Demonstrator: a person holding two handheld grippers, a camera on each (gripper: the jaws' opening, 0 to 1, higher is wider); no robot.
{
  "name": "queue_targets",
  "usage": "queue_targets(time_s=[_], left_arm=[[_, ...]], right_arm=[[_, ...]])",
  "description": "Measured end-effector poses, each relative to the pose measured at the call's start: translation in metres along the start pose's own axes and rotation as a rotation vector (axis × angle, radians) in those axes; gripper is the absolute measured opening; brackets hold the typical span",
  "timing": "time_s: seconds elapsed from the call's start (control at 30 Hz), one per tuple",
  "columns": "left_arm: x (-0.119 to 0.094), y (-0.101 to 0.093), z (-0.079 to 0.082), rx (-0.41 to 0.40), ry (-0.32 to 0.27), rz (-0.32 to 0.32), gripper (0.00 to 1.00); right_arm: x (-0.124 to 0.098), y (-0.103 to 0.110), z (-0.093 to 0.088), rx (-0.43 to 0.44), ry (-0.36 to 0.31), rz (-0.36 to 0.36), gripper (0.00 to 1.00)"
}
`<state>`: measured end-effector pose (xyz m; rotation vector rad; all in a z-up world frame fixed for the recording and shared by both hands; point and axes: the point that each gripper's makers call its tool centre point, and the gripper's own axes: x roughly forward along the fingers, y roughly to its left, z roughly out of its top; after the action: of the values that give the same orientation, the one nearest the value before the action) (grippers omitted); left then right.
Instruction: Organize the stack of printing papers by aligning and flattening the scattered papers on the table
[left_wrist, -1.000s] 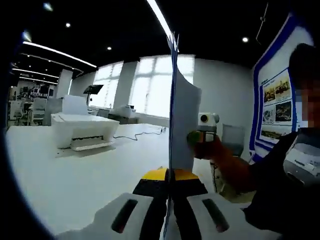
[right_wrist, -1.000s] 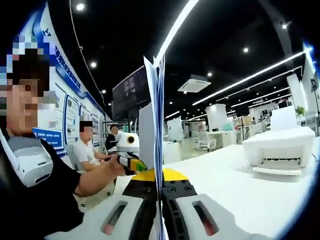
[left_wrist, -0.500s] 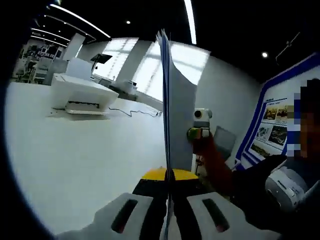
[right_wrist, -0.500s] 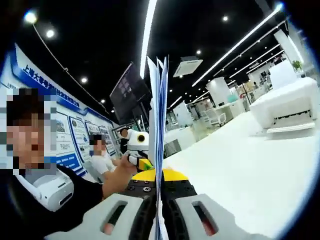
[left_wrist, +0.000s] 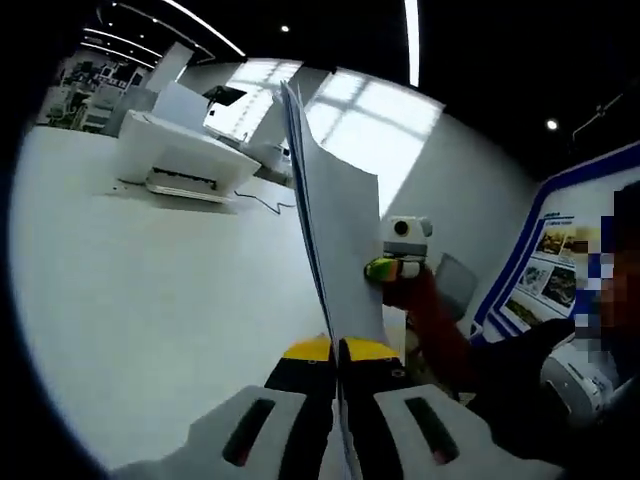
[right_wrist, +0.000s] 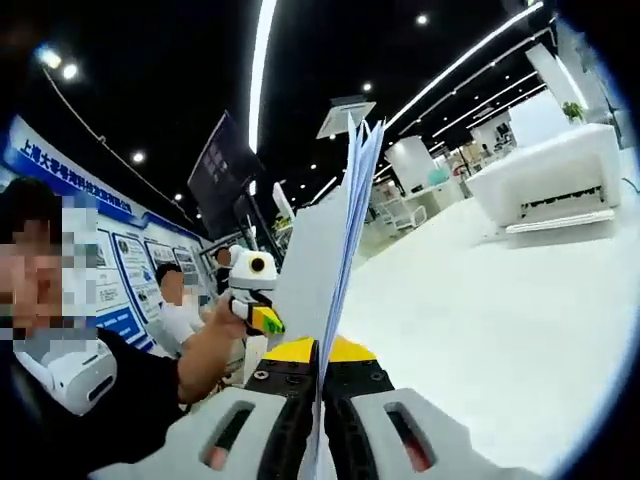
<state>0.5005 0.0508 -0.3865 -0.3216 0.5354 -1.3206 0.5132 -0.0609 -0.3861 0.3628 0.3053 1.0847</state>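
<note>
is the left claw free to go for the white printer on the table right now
Probably not. The left claw is shut on the paper stack, held upright between both claws; the printer sits well across the bare table, so the way is open but the claw is occupied.

Your paper stack (left_wrist: 335, 240) reads white with pale blue-grey edges (right_wrist: 345, 215). Left gripper (left_wrist: 340, 400): black jaws, yellow base, light grey housing; right gripper (right_wrist: 320, 400) the same. White table (left_wrist: 150, 300), white printer (left_wrist: 185, 160) far left. Wall board (left_wrist: 560, 270) blue-bordered. Your sleeve (right_wrist: 130, 390) black.
</note>
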Motion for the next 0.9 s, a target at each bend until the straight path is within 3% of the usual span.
queue_targets(time_s=[0.33, 0.6, 0.7, 0.9], left_arm=[[0.003, 0.019, -0.019, 0.03, 0.026, 0.105, 0.07], [0.004, 0.025, -0.029, 0.05, 0.047, 0.16, 0.07], [0.034, 0.073, -0.038, 0.056, 0.063, 0.18, 0.07], [0.04, 0.088, -0.043, 0.083, 0.085, 0.213, 0.07]], right_arm=[[0.011, -0.027, -0.021, -0.068, 0.061, -0.11, 0.0], [0.013, -0.052, -0.03, -0.08, 0.092, -0.154, 0.0], [0.015, -0.057, -0.036, -0.089, 0.109, -0.172, 0.0], [0.015, -0.07, -0.044, -0.103, 0.127, -0.202, 0.0]])
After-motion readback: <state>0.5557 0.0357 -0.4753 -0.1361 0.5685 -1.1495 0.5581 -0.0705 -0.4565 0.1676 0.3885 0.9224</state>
